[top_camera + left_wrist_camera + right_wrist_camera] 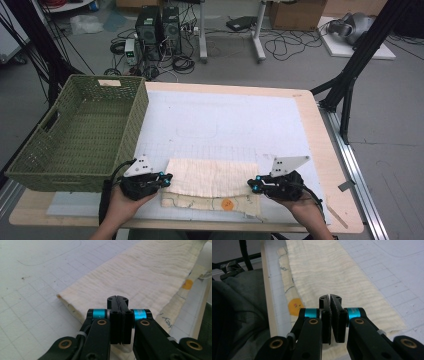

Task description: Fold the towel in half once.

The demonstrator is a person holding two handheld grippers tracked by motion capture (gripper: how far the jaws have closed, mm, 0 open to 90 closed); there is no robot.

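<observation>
Table [320,150] carries a white grid mat [225,125]; green basket [85,135] sits at 9 o'clock. Folded cream cloth [212,182] lies at 6 o'clock, orange spot [227,204] on its near layer. Left gripper [167,179] and right gripper [252,185], jaws pressed together, sit at the cloth's opposite ends; whether they pinch cloth cannot be told.

cloth [212,177] on table [320,150], basket [82,132] left
</observation>
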